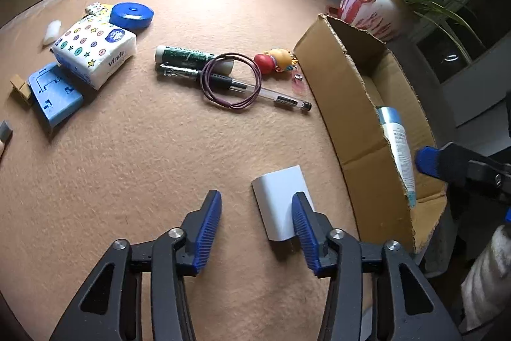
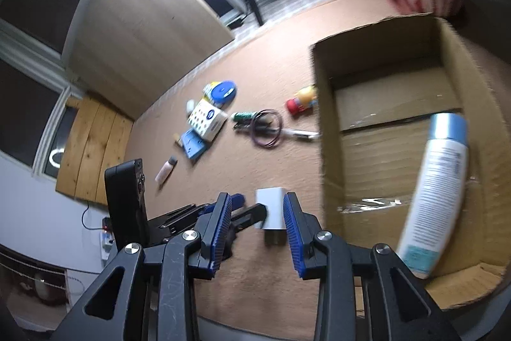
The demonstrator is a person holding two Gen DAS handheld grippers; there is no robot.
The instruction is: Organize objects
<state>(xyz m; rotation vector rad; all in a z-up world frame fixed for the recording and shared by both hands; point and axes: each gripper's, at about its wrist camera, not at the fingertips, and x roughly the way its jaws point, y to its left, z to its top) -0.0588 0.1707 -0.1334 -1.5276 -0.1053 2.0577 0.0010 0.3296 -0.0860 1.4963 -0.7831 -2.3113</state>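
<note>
A white charger block lies flat on the tan mat. My left gripper is open just above the mat. Its right finger overlaps the block's right edge, and the left finger stands well clear of it, on bare mat. To the right is an open cardboard box with a white and blue bottle leaning inside. One blue fingertip of my right gripper hangs over the box. In the right wrist view my right gripper is open and holds nothing. The charger lies beyond it, and the bottle to the right.
Further back on the mat lie a green pen, a clear pen, a purple loop and a red and yellow toy. At the left are a tissue pack, a blue round case and a blue plastic piece. A potted plant stands behind the box.
</note>
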